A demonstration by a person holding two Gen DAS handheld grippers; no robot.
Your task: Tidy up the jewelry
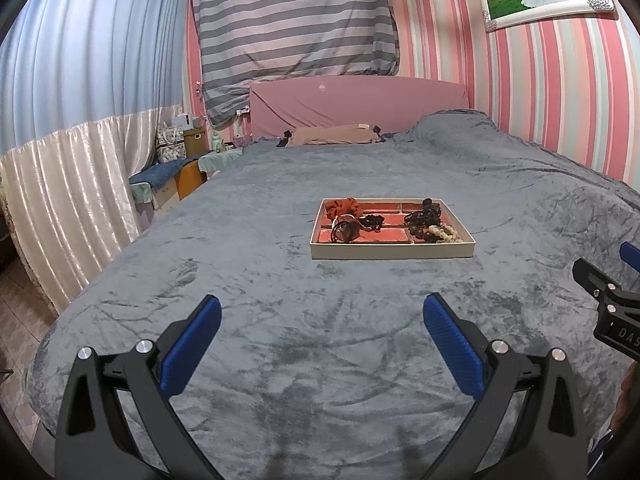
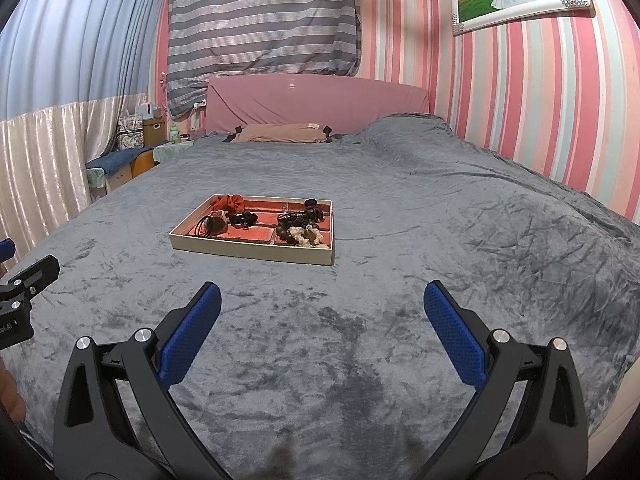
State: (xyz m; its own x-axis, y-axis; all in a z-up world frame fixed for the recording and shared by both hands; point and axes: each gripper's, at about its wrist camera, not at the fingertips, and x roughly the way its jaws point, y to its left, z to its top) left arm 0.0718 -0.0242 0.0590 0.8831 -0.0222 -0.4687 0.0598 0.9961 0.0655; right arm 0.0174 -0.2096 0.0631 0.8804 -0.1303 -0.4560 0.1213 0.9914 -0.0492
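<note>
A shallow white tray [image 1: 390, 251] [image 2: 248, 251] with a red divided lining lies on the grey bedspread. It holds an orange scrunchie [image 1: 340, 207] [image 2: 228, 202], black hair ties [image 1: 345, 231] [image 2: 210, 226], a dark beaded piece [image 1: 423, 215] [image 2: 298, 216] and a cream scrunchie [image 1: 442, 234] [image 2: 306, 236]. My left gripper [image 1: 322, 312] hovers open over the blanket, well short of the tray, with nothing between its blue pads. My right gripper [image 2: 322, 302] is open too, nearer than the tray and to its right.
The grey bed [image 1: 280, 360] [image 2: 440, 240] fills the view, with a tan pillow [image 1: 332, 135] and pink headboard [image 1: 360, 104] at the far end. Curtains and cluttered low furniture [image 1: 180, 152] stand on the left. A striped wall runs along the right.
</note>
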